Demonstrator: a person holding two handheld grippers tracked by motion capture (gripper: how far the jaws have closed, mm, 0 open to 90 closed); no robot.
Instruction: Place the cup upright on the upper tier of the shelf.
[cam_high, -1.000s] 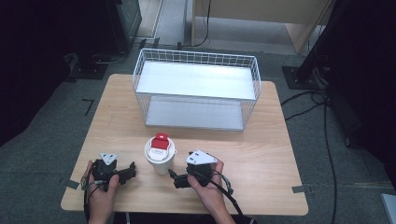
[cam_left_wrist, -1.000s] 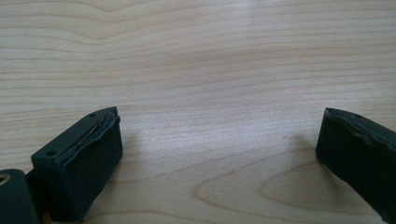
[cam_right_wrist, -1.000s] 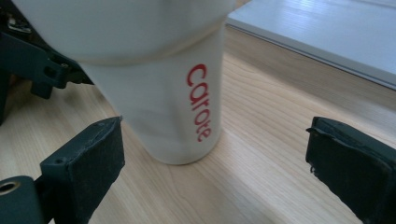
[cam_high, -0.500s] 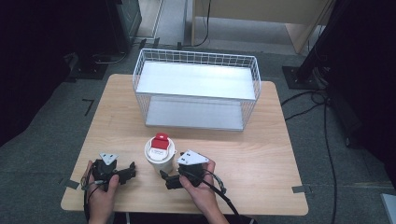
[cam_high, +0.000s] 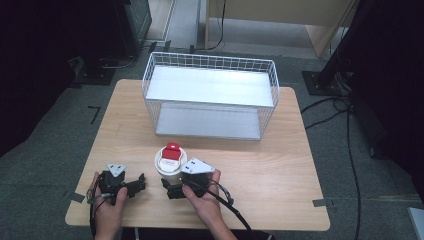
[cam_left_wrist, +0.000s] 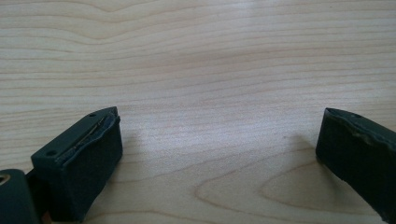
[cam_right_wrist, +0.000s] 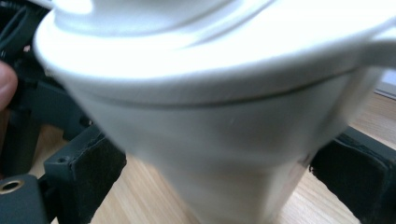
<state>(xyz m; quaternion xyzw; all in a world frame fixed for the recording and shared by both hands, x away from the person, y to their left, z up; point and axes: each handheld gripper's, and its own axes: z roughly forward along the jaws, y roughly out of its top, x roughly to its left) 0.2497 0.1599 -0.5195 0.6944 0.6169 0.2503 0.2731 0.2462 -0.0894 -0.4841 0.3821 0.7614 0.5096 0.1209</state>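
flanking one white cup (red-tabbed lid), right claw spread; left claw spread, empty.

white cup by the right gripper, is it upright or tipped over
Upright. The white cup stands on the table with its lidded top facing up, and the right gripper has its open jaws either side of it.

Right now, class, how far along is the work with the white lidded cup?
Done: the right gripper has its open jaws either side of the white paper cup with the red-labelled lid. In hand: closing on it; no grip yet. Left: lifting it, perhaps toward the white wire basket. The left gripper rests open on the wooden table.
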